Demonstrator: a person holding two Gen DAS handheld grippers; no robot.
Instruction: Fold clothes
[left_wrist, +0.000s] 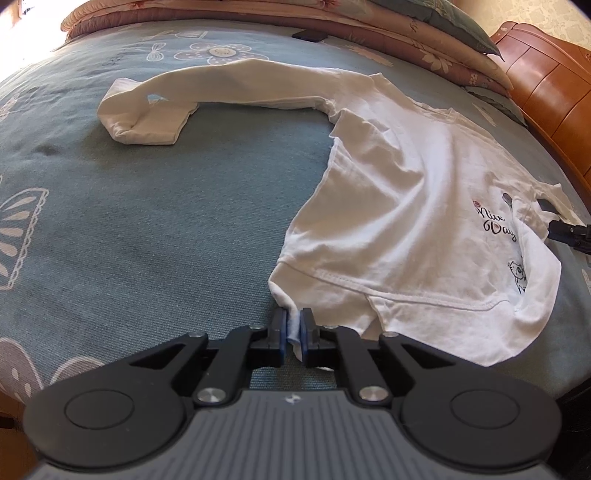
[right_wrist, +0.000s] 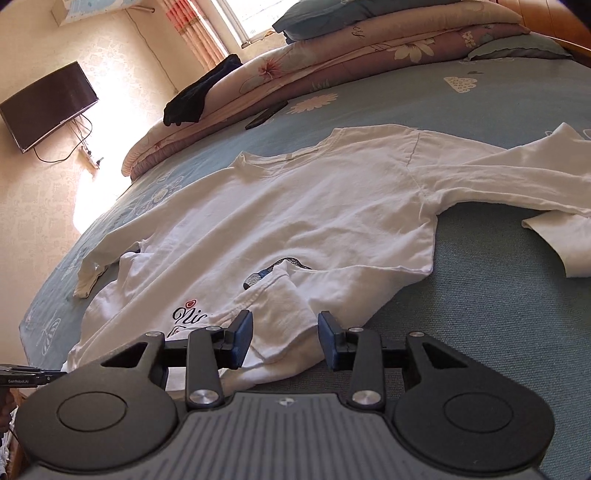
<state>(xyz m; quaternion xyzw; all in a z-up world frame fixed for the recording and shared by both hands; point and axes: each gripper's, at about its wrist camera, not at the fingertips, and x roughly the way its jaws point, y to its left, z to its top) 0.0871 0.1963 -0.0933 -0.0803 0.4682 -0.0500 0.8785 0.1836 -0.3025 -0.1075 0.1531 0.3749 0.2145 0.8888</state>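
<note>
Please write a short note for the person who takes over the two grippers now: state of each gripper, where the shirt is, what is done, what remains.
Left gripper: shut on a corner of the white shirt hem.
Right gripper: open, jaws on either side of a turned-up part of the hem, pads not pressing it.
Shirt: spread on the blue bedsheet, collar away from you, both long sleeves out to the sides; one sleeve has its cuff end doubled back. The hem near the print is rumpled.
Done: shirt mostly laid out. No fold made yet.
Left: probably grip the hem with the right gripper, smooth it, fold sleeves in, then the body.
</note>
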